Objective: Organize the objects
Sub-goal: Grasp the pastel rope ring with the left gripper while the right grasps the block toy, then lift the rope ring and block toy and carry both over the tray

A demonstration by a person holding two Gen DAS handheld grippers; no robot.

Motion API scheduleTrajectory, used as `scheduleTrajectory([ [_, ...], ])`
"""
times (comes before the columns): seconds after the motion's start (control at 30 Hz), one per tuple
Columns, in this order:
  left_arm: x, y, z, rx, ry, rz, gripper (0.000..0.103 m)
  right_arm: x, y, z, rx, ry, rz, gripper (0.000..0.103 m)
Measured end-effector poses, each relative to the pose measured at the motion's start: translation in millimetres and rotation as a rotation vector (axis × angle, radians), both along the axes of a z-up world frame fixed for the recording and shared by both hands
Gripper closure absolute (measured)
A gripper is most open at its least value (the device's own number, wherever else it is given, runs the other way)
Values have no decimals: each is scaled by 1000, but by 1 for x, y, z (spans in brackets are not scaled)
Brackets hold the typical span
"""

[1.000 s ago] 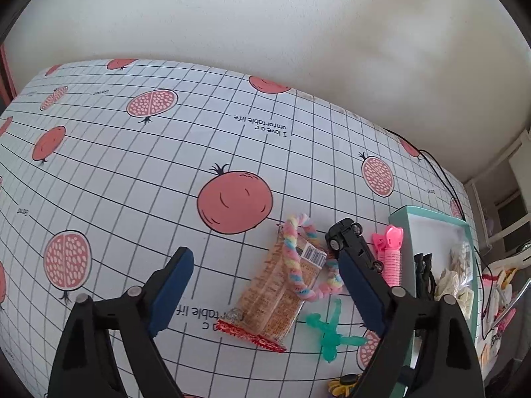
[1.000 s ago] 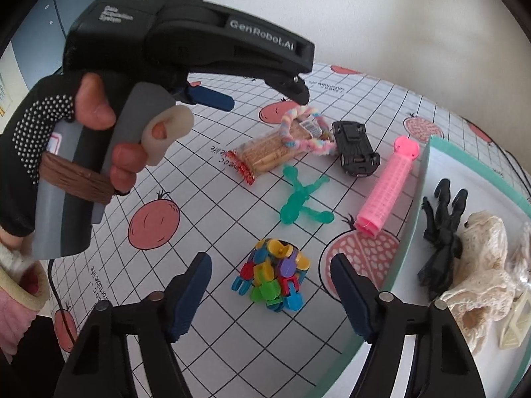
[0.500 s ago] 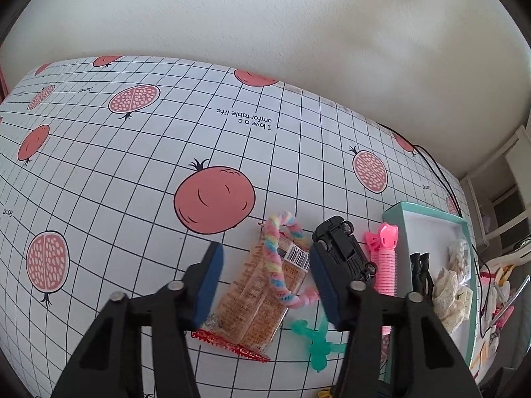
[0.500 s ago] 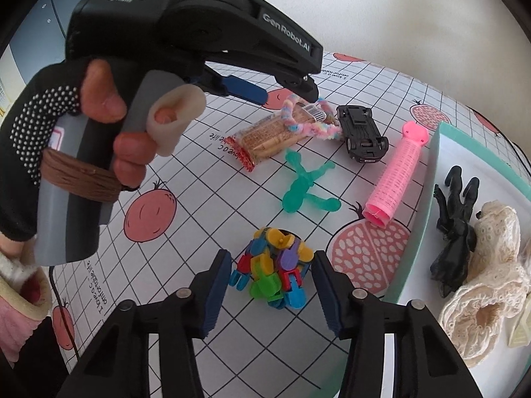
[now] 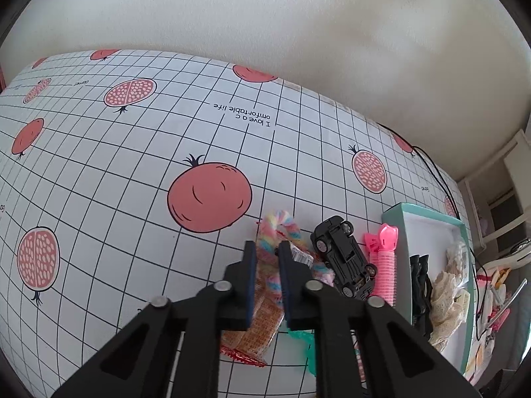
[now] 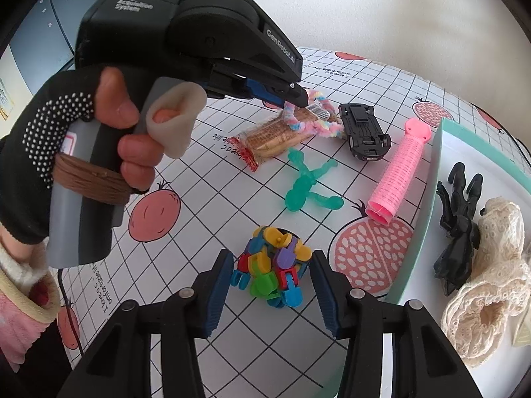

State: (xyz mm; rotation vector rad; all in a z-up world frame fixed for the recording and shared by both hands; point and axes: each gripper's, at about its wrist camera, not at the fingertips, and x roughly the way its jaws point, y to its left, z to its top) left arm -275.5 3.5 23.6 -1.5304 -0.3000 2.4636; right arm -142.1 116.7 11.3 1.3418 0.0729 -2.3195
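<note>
Left gripper [image 5: 267, 267] pinched on pastel fuzzy loop [image 5: 269, 248], lying across snack packet [image 6: 280, 137] mid-desk [image 5: 132, 165]; loop likely soft, light, floppy; hold mid-strand. Right gripper [image 6: 270, 282] open, straddling colourful clip cluster [image 6: 273, 278] near tray [image 6: 428, 195]; probably rigid, light.

Home room, likely a living or bedroom corner. Worktop [image 5: 132, 172] has a pomegranate-print grid cloth set against a plain cream wall [image 5: 298, 33]; household bits on it: toy car [image 6: 365, 129], pink hair roller [image 6: 398, 175], snack pack [image 6: 275, 139], lace items in a teal tray [image 6: 434, 172].
</note>
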Motion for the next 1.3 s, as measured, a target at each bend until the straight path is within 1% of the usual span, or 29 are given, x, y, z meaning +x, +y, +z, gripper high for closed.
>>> scheduleTrajectory([
  [0.2, 0, -3, 2, 26, 2, 14, 95, 1, -2, 1, 2, 1, 9, 53],
  [0.3, 1, -2, 7, 32, 19, 12, 96, 1, -2, 3, -4, 5, 10, 53],
  [0.37, 1, -2, 11, 37, 28, 12, 96, 0, -1, 4, -7, 7, 9, 63],
  [0.43, 2, -2, 15, 46, 38, 9, 96, -1, 1, 5, -20, 0, 7, 64],
  [0.73, 5, -4, 30, 70, 66, 16, 96, 0, 0, 4, -11, 3, 20, 64],
  [0.83, 5, -7, 37, 83, 84, 25, 96, -3, 0, -1, -28, -33, 26, 64],
  [0.9, 6, -10, 42, 92, 93, 30, 96, 1, -4, -1, 3, -13, 31, 64],
  [1.17, 10, -13, 56, 113, 120, 40, 96, 3, -6, -1, 6, -18, 36, 64],
  [1.3, 11, -14, 60, 122, 132, 47, 96, 4, -4, 6, -7, 8, 35, 64],
])
